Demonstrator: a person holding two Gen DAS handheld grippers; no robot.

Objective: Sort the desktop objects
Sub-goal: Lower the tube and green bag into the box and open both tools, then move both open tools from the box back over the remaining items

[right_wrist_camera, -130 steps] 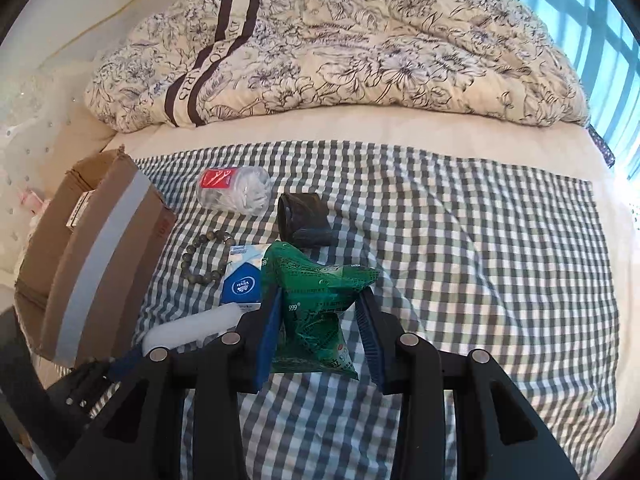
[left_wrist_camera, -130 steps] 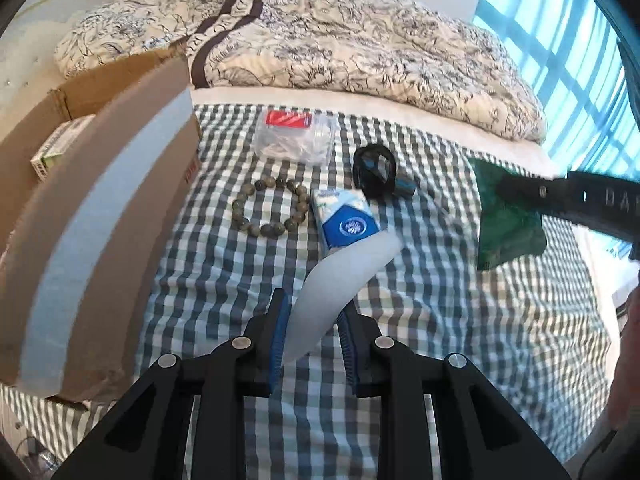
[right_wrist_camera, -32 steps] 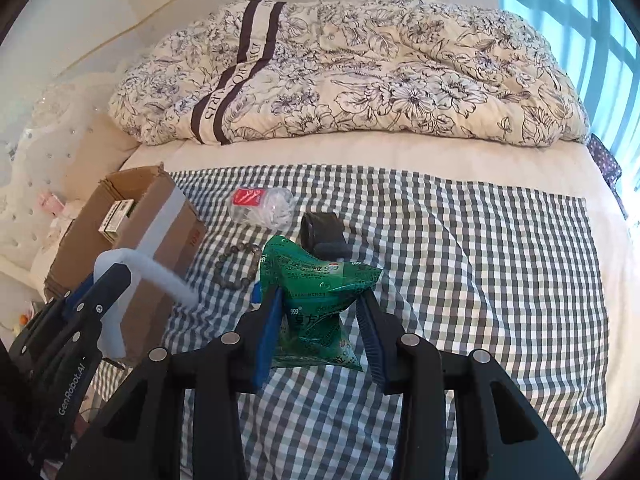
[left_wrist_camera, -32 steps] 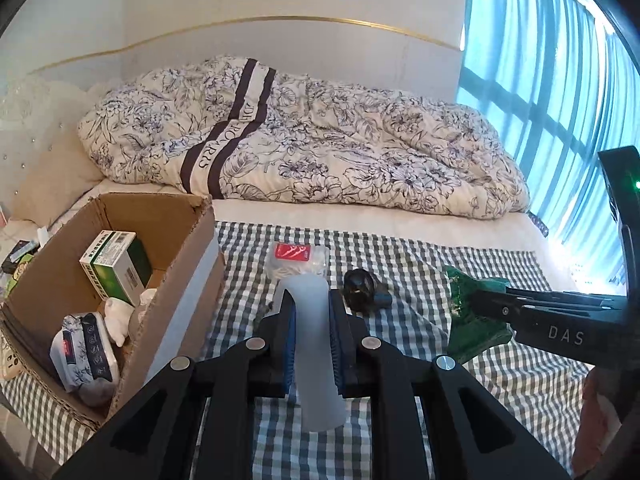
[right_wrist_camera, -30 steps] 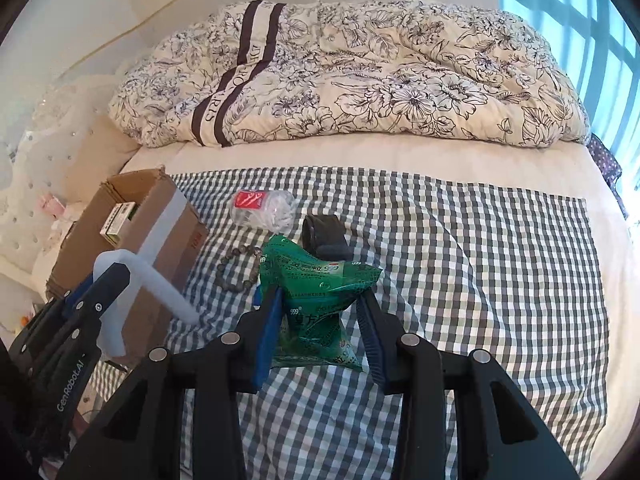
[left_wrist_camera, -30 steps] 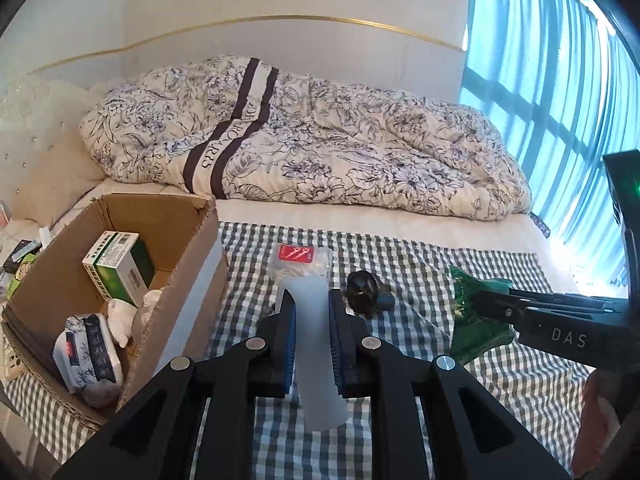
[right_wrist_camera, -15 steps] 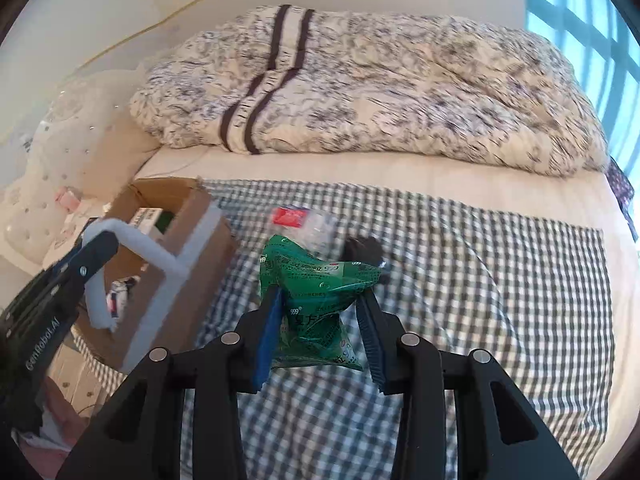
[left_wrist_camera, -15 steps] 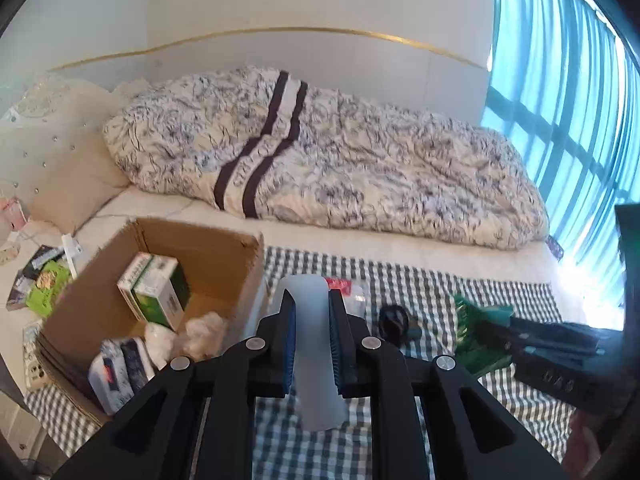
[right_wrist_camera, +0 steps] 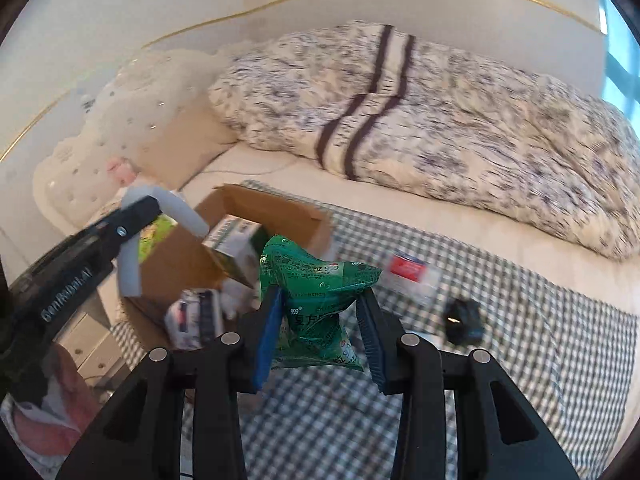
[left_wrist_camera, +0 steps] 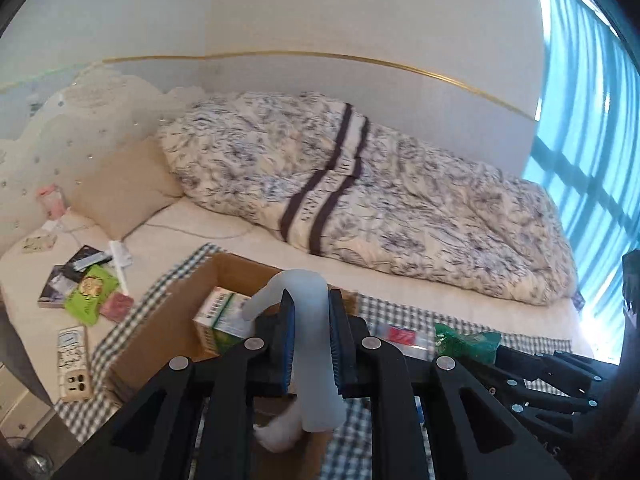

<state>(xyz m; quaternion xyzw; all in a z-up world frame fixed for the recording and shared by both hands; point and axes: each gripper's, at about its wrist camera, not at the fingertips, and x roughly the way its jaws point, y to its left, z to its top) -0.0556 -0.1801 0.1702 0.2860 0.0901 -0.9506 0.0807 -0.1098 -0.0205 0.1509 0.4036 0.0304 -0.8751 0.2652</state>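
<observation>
left claw (left_wrist_camera: 310, 340) is clamped tight on a bent white plastic piece (left_wrist_camera: 316, 360), held up over the open cardboard box (left_wrist_camera: 160, 332) at the edge of the bed. right claw (right_wrist_camera: 320, 336) is pinching a crumpled green 999 sachet (right_wrist_camera: 316, 300) in the air, blue pads about halfway apart, right beside the box. inside the box there's a green and white carton (right_wrist_camera: 236, 248) and a white pouch (right_wrist_camera: 196, 316). on the checked cloth (right_wrist_camera: 520, 344) sit a clear bag with a red label (right_wrist_camera: 412, 274) and a small black thing (right_wrist_camera: 464, 320), too blurry to name. floral duvet (left_wrist_camera: 360, 200) behind.
</observation>
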